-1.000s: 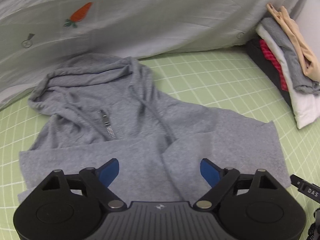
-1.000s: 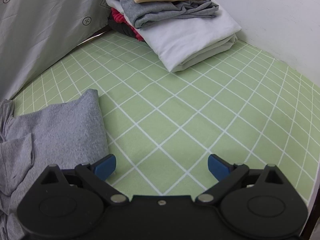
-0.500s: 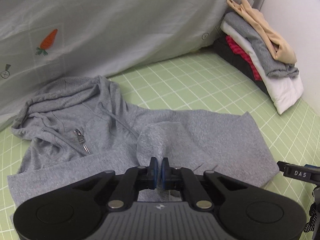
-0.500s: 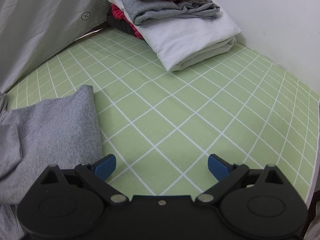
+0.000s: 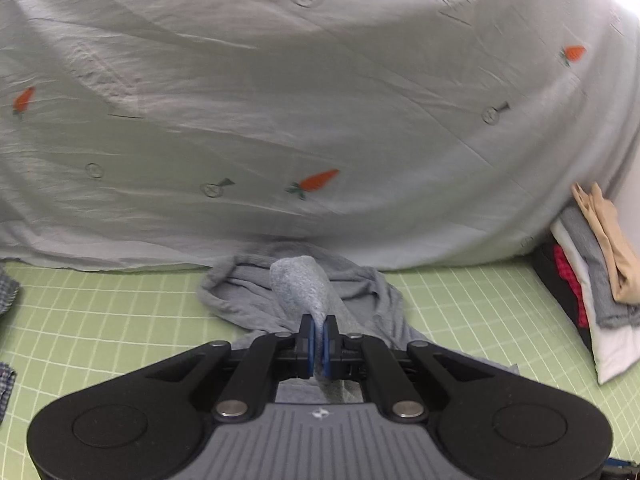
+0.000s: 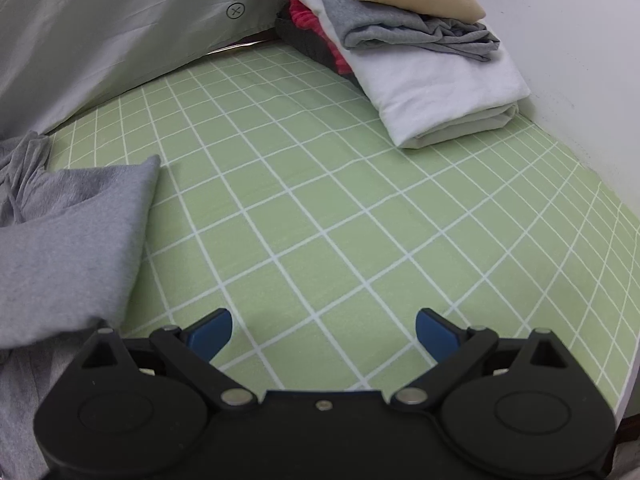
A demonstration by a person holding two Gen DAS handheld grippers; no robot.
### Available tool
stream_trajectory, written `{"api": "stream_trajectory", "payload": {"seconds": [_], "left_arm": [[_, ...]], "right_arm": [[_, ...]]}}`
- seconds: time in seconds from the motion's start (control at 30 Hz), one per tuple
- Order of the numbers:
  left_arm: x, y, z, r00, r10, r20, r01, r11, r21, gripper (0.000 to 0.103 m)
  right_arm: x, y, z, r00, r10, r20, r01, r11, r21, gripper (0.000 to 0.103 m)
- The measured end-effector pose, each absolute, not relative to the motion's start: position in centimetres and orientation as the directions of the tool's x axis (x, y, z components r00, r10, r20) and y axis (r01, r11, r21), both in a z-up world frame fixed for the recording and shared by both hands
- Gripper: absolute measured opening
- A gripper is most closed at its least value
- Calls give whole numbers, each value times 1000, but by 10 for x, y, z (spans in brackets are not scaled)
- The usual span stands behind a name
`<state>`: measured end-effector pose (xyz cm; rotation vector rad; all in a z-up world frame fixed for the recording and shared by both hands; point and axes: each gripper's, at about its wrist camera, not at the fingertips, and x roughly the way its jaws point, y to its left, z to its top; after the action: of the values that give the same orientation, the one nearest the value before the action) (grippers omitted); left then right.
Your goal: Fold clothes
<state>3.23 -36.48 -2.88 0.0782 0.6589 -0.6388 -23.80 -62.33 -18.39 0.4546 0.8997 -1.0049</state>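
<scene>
Compared with one second ago, the left gripper (image 5: 319,330) is now higher and carries a fold of the grey hoodie (image 5: 298,286) up from the green checked sheet (image 5: 100,320); the carrot-print cloth (image 5: 320,120) fills the view behind. Its blue pads are closed tight on this fabric. The right gripper (image 6: 324,330) stands wide open over the sheet, holding nothing, just beside the hoodie's edge. Beyond it lies the stack of folded clothes (image 6: 432,80).

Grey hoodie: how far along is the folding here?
Done: a stack of folded clothes sits by the wall. In hand: the left gripper pinches a lifted fold of the grey hoodie. Left: the hoodie is mostly unfolded; the right gripper hangs open, empty.
</scene>
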Motion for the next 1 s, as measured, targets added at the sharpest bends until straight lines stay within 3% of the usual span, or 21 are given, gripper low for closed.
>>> {"api": "stream_trajectory", "payload": {"seconds": [0.2, 0.3, 0.43, 0.53, 0.67, 0.8, 1.0], "left_arm": [[57, -293, -25, 740, -354, -572, 367, 925, -97, 4], [77, -257, -48, 735, -230, -637, 235, 969, -78, 5], [92, -222, -83, 672, -97, -734, 109, 994, -32, 16], [85, -205, -98, 638, -129, -759, 100, 991, -85, 33], [75, -210, -114, 610, -201, -766, 175, 978, -117, 46], [75, -228, -135, 560, -250, -790, 248, 960, -128, 49], [79, -243, -157, 518, -229, -824, 294, 953, -80, 49]], "right_arm": [[-224, -612, -178, 259, -525, -810, 831, 548, -90, 99], [-217, -608, -177, 268, -514, -815, 812, 575, -96, 99], [-207, -602, -175, 277, -503, -819, 785, 610, -110, 99], [-202, -597, -173, 277, -503, -818, 767, 629, -127, 99], [-194, -594, -173, 263, -493, -829, 751, 644, -146, 100], [-187, -591, -174, 245, -479, -843, 742, 652, -155, 99], [-179, -587, -173, 230, -477, -848, 723, 667, -179, 99]]}}
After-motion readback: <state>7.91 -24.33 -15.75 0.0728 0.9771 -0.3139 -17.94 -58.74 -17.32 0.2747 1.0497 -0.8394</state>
